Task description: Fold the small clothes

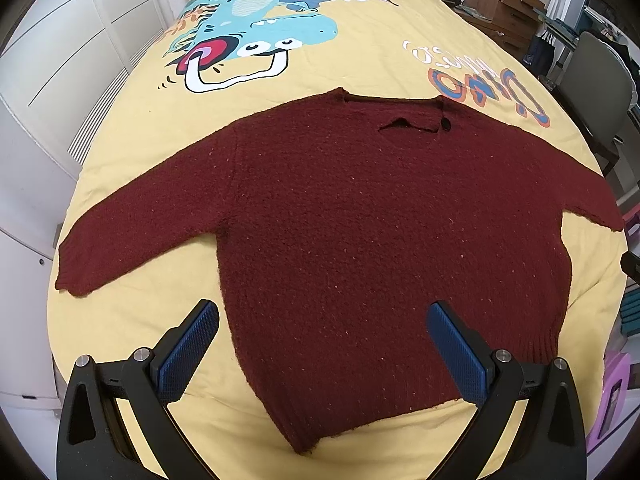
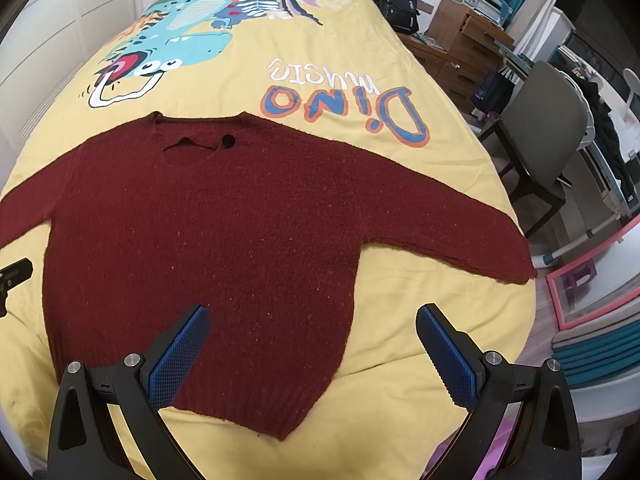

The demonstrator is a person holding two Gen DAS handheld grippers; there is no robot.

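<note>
A small dark red knitted sweater (image 1: 340, 216) lies flat on the yellow bed, neck away from me, both sleeves spread out sideways. In the right wrist view the same sweater (image 2: 208, 232) fills the left and middle. My left gripper (image 1: 322, 314) hovers open over the sweater's lower left hem corner, nothing between its blue pads. My right gripper (image 2: 312, 320) hovers open above the lower right hem corner, also holding nothing. A black part of the left gripper (image 2: 14, 276) shows at the left edge of the right wrist view.
The bed cover (image 1: 280, 44) is yellow with a dinosaur print and lettering (image 2: 344, 112). White wardrobe doors (image 1: 60, 60) stand to the left of the bed. On the right are a grey chair (image 2: 544, 128), a wooden drawer unit (image 2: 464, 40) and a black backpack (image 2: 396, 0).
</note>
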